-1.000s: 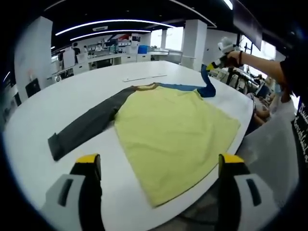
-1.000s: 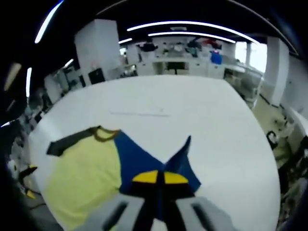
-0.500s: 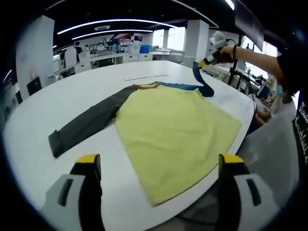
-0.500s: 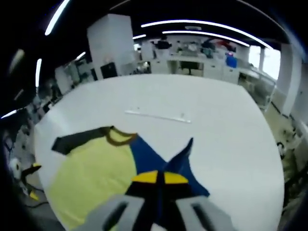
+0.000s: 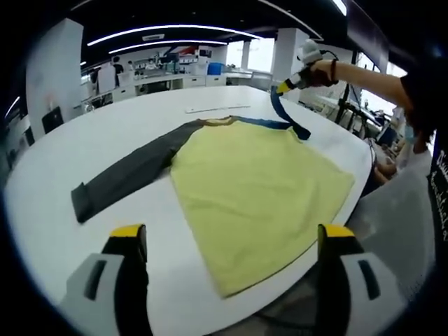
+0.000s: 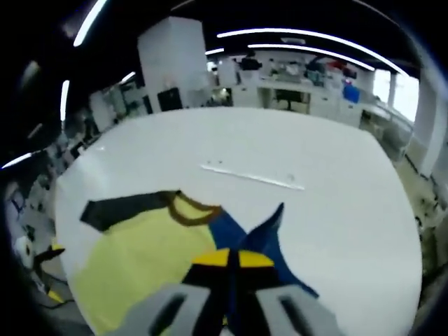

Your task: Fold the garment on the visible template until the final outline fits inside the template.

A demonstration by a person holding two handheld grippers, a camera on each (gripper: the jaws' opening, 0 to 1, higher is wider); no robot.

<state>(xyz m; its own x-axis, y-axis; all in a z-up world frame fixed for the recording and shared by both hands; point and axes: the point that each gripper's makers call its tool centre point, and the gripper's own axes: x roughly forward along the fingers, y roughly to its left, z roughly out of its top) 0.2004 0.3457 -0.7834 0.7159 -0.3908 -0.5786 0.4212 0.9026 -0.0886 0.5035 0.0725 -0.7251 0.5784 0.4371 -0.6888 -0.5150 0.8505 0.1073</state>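
A long-sleeved garment lies flat on the white table (image 5: 84,140): yellow body (image 5: 259,185), grey sleeve (image 5: 126,178) stretched to the left, brown collar (image 5: 217,121). Its blue sleeve (image 5: 285,115) is lifted off the table at the far side, with my right gripper (image 5: 283,87) shut on its end. In the right gripper view the shut jaws (image 6: 228,259) pinch the blue sleeve (image 6: 269,234) above the yellow body (image 6: 133,262), grey sleeve (image 6: 119,208) and collar (image 6: 192,208). My left gripper (image 5: 232,234) hangs open over the near table edge, holding nothing.
A thin white strip (image 5: 217,108) lies on the table beyond the collar, also seen as a strip (image 6: 252,176). The person's arm (image 5: 364,73) reaches in from the right. The garment's hem nears the table's right edge (image 5: 350,203). Desks and pillars stand behind.
My right gripper has carried the blue sleeve's end higher and leftward, toward the collar side. The left gripper has stayed open in place.
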